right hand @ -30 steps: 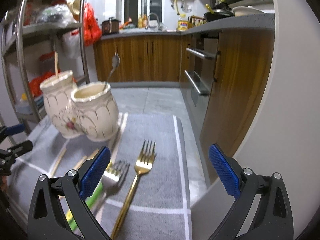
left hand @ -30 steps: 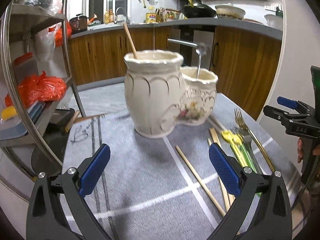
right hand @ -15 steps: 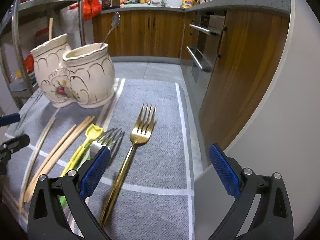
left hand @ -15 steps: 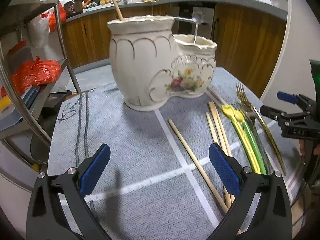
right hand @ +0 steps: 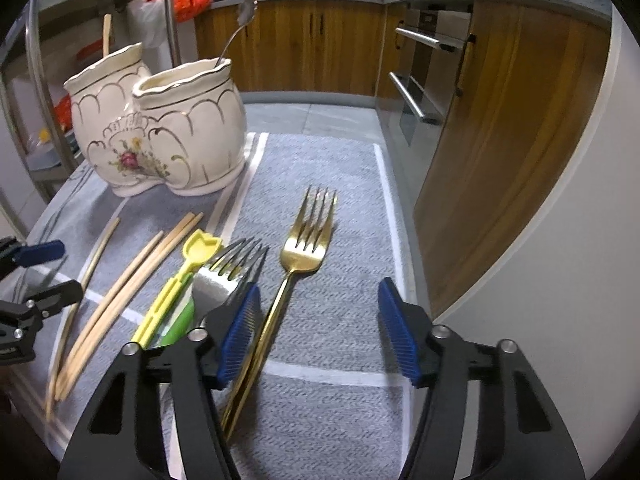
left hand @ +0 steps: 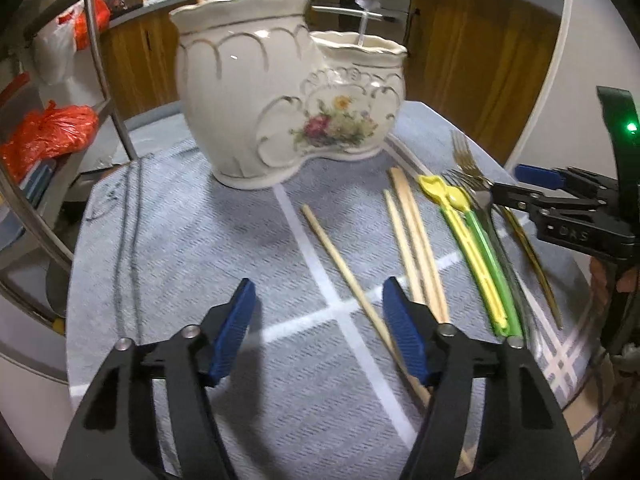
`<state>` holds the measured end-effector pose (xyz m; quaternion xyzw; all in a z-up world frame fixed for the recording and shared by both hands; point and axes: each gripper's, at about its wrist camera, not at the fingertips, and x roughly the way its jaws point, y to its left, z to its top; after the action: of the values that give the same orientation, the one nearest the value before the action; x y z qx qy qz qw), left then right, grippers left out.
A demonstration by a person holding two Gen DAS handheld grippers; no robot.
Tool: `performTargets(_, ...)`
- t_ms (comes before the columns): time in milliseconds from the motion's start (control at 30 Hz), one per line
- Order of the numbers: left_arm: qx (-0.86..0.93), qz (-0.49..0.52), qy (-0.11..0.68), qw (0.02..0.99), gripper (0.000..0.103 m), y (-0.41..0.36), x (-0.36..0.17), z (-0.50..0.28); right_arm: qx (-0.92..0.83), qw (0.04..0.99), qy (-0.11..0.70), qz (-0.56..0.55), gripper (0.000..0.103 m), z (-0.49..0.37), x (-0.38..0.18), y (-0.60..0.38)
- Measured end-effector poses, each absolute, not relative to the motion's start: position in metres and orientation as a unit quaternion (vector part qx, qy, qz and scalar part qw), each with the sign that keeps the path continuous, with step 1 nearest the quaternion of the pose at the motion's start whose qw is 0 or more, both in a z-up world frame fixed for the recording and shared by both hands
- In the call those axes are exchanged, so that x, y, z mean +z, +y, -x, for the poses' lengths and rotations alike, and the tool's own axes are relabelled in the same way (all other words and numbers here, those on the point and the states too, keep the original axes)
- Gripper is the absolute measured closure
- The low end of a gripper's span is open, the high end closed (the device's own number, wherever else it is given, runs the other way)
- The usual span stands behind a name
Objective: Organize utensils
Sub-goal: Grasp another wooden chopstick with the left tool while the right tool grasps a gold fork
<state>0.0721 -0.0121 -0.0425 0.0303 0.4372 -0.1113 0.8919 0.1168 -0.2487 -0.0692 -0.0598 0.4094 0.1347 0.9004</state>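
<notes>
A cream two-pot ceramic holder [left hand: 280, 104] [right hand: 168, 128] stands at the back of a grey cloth [left hand: 180, 264]; one pot holds a wooden stick, the other a spoon. Loose chopsticks [left hand: 352, 276] [right hand: 132, 280], yellow and green utensils [left hand: 472, 248] [right hand: 176, 300], a silver fork [right hand: 232, 272] and a gold fork [right hand: 304, 248] lie on the cloth. My left gripper [left hand: 318, 332] is open and empty, low over the cloth, one chopstick by its right finger. My right gripper [right hand: 318, 332] is open and empty, the gold fork's handle beside its left finger.
A metal shelf rack [left hand: 60, 128] with red bags stands left of the table. Wooden kitchen cabinets [right hand: 500, 112] and an oven are behind and to the right. The table edge drops off at the right [right hand: 416, 280].
Both grippers have dropped lower and closer to the cloth and the loose utensils. Both now show a narrower jaw gap than before. Nothing has been picked up.
</notes>
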Motion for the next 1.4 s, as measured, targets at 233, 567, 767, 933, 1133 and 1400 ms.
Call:
performTargets(233,-0.12,-0.051,0.441,0.888,0.078,-0.021,-0.043,-0.075,0.154,0.892,0.421,0.06,0.065,-0.119,-0.072,-0.241)
performTargets(567,-0.144,-0.073,0.453,0.877,0.096,-0.011,-0.04,-0.09,0.172,0.885,0.431,0.051,0.09,-0.123,-0.072,-0.236)
performTargets(767,-0.146,-0.078,0.451,0.877,0.1,-0.001,-0.036,-0.091,0.164,0.888,0.427,0.049,0.097,-0.125,-0.069,-0.244)
performTargets(933,-0.146,-0.076,0.453,0.876,0.1,0.007,-0.036,-0.089,0.163,0.883,0.438,0.051,0.097,-0.13,-0.071,-0.245)
performTargets(1133,-0.151,-0.059,0.462,0.872,0.097,0.014,-0.04,-0.079,0.171,0.879,0.441,0.053,0.091,-0.129,-0.072,-0.245)
performTargets(1400,-0.147,-0.055,0.451,0.879,0.099,0.019,-0.042,-0.076,0.182,0.88,0.435,0.056,0.097,-0.128,-0.073,-0.244)
